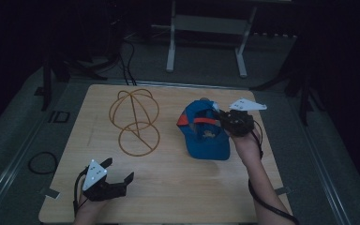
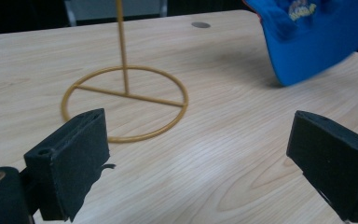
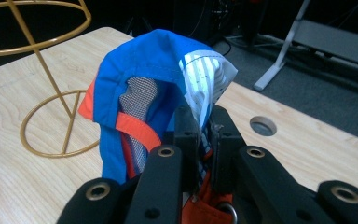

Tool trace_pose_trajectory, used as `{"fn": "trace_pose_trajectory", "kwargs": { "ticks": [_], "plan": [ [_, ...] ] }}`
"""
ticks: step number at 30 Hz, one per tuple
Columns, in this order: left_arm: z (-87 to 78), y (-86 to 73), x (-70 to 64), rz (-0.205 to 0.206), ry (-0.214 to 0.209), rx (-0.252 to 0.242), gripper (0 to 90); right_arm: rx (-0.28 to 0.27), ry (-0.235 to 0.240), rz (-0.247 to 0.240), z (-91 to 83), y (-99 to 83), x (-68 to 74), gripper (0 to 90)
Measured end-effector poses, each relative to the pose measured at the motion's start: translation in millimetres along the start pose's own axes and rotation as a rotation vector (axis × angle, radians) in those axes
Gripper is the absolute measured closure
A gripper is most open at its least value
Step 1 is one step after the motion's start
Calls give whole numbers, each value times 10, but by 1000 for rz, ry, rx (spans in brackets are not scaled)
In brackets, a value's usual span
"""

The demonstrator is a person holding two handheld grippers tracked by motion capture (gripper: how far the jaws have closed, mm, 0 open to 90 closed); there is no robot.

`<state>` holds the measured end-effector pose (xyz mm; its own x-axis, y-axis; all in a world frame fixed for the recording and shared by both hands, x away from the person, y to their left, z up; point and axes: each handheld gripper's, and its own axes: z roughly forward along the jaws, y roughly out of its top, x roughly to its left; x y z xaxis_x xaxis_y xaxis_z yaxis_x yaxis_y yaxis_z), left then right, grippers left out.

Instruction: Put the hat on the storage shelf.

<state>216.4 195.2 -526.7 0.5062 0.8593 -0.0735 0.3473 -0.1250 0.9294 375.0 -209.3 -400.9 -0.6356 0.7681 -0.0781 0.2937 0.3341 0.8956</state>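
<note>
Dim room, pale wooden tabletop [image 1: 168,187]: my right tongs hold a cap near a wire stand.

Nearest me, at the lower left of the high view, my left tongs [image 1: 122,180] hover low over bare wood with jaws spread wide, holding nothing. Farther up, right of centre, my right tongs [image 1: 221,117] are clamped on the back edge of the blue cap [image 1: 206,138], pinching fabric by the striped inner label; the brim hangs toward me. Beyond, at upper left of centre, stands the gold wire hat stand [image 1: 136,122], well apart from the cap. I judge the risk is a thin pinch: limp cloth could slip free mid-carry, or the sagging crown could snag a wire and tip the light stand.
</note>
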Motion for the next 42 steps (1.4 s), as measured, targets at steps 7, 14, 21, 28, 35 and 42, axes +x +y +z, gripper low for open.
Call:
{"fn": "trace_pose_trajectory", "kwargs": {
  "ticks": [7,14,21,28,35,42],
  "plan": [
    [132,242,-97,28,-41,21,67,-22,-16,-20,-206,7,28,842],
    [260,505,-247,71,-69,25,76,-40,-19,-31,-349,-20,76,842],
    [386,860,-389,125,-109,12,77,-50,14,-25,-426,-60,121,842],
    [497,1128,-527,168,-133,-2,95,-68,24,-31,-484,-64,181,842],
    [673,1396,-643,186,-154,-16,115,-81,38,-46,-531,-44,249,841],
    [843,1573,-727,182,-186,-15,125,-101,61,-64,-582,-21,339,841]
  ]
}}
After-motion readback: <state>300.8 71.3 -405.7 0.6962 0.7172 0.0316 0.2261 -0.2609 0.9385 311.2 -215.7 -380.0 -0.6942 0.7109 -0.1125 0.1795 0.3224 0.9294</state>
